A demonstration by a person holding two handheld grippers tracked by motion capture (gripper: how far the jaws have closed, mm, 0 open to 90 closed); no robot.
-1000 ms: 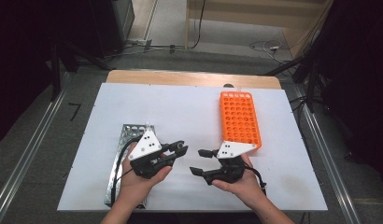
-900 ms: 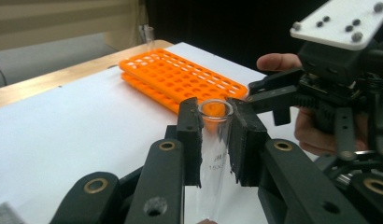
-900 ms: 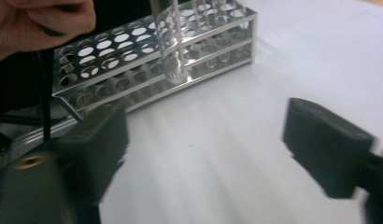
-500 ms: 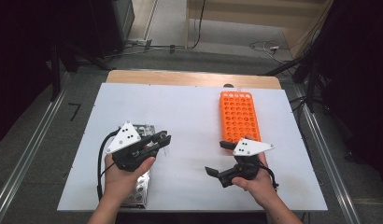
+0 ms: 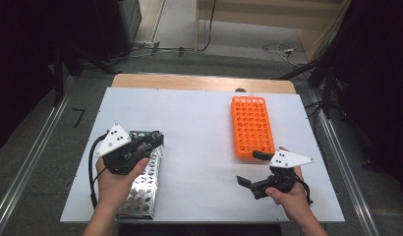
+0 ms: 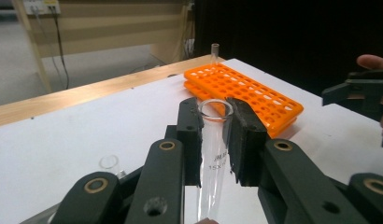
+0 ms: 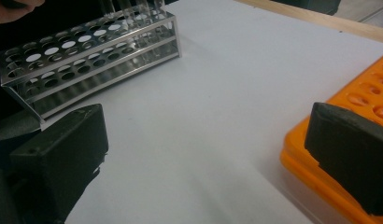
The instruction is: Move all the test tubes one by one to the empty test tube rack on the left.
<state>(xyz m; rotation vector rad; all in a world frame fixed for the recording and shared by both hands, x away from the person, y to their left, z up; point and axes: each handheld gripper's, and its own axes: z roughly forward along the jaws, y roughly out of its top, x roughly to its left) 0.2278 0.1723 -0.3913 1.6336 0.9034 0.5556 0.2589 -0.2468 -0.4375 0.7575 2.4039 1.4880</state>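
Observation:
My left gripper (image 6: pixel 216 109) is shut on a clear glass test tube (image 6: pixel 213 154), which stands upright between the pads with its rim level with the fingertips. In the high view this gripper (image 5: pixel 153 140) hovers over the far end of the metal test tube rack (image 5: pixel 140 196) at the table's left. The orange rack (image 5: pixel 252 125) lies at the right, with one tube (image 6: pixel 214 49) standing in its far corner. My right gripper (image 5: pixel 249 168) is open and holds nothing, just off the orange rack's near end. Its jaws stand wide apart over bare table (image 7: pixel 203 154).
The metal rack (image 7: pixel 87 51) holds several glass tubes (image 7: pixel 133 9) at its far end. Another tube's rim (image 6: pixel 109 162) shows below my left gripper. The white table top (image 5: pixel 199 128) lies open between the two racks. A wooden strip (image 5: pixel 199 82) runs along the far edge.
The two hands have drawn apart from the table's middle. My left gripper went left over the metal rack, and my right gripper went right toward the orange rack's near end.

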